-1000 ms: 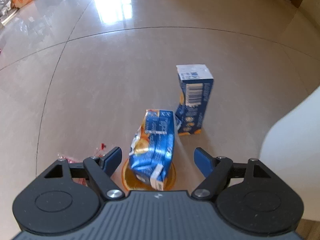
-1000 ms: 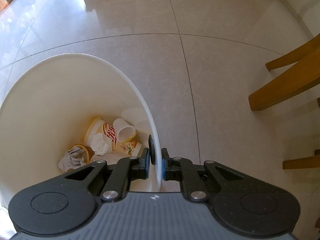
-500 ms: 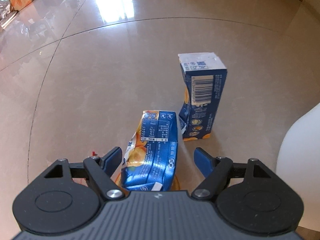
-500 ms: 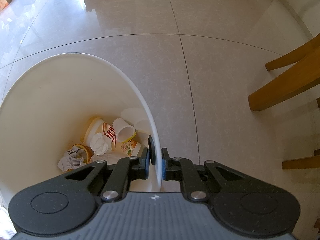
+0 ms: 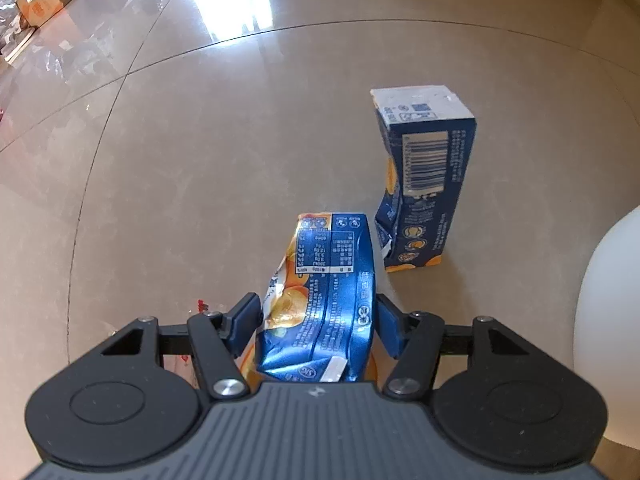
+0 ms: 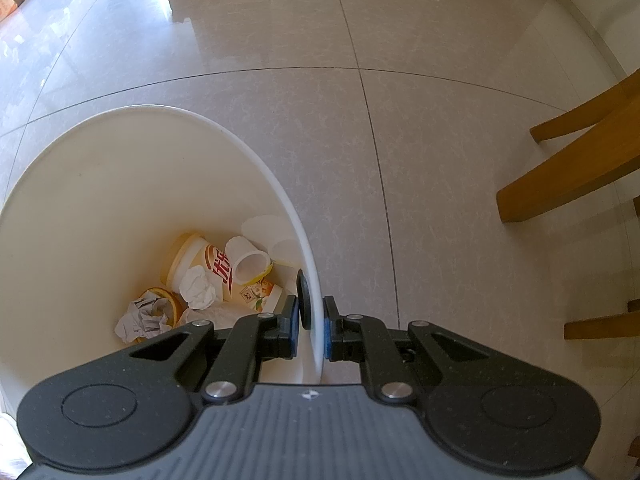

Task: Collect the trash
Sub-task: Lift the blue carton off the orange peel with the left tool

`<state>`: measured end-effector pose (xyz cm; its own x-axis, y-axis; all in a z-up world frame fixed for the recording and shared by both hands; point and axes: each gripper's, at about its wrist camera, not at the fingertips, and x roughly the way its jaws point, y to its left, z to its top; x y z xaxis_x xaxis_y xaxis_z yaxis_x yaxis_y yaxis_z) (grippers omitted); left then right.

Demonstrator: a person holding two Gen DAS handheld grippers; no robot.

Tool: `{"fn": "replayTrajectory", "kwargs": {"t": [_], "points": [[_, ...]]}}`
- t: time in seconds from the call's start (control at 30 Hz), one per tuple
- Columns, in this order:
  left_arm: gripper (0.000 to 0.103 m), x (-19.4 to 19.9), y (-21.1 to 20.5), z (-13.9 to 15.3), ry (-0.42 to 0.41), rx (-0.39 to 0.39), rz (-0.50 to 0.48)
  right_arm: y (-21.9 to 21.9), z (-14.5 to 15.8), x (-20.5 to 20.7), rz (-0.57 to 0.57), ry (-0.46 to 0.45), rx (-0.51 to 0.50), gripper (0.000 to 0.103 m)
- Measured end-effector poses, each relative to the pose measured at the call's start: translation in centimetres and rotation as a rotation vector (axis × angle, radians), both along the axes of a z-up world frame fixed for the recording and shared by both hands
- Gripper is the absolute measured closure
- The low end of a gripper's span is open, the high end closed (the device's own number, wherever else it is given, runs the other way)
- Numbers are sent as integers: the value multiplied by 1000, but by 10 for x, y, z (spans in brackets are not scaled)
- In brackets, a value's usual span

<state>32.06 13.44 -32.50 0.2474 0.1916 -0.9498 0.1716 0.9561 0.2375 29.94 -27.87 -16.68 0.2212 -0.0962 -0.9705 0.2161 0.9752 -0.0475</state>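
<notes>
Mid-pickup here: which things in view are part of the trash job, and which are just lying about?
Part of the job:
- crushed carton, between the left gripper fingers
- upright carton
- white bin, rim clamped by the right gripper
- cups and paper in the bin

Lying about:
- cardboard boxes
- wooden chair legs

On my left wrist view, the crushed blue carton [image 5: 332, 300] carries a white-framed nutrition table with rows of small figures, too fine for me to read, and a round mark near its lower edge that I cannot make out. The upright blue carton [image 5: 424, 184] shows a white barcode panel down one side and a QR-like square on its white top; the small print beside the barcode is illegible. On my right wrist view, a yellow cup [image 6: 204, 264] in the white bin [image 6: 120, 184] bears large red characters, which I cannot read with confidence.
</notes>
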Motion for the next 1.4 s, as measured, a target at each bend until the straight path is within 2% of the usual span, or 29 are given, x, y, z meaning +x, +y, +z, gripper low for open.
{"fn": "replayTrajectory", "kwargs": {"t": [0.57,0.8,0.9,1.03,1.23,1.33,1.4], "points": [[43,3,-9,38,9,-19,-20,-1,0,0,-4,1,7,90],[43,2,1,16,101,1,6,0,0,0,-2,1,5,90],[41,4,0,11,82,6,-9,0,0,0,-1,2,3,90],[39,12,1,-5,157,17,8,2,0,1,3,2,-2,89],[41,10,-1,-6,97,30,-6,3,-1,0,3,2,-4,89],[41,6,-4,4,59,46,-33,3,-2,-1,4,1,-4,89],[42,6,-6,11,48,29,-20,2,-2,-1,3,1,-3,89]]}}
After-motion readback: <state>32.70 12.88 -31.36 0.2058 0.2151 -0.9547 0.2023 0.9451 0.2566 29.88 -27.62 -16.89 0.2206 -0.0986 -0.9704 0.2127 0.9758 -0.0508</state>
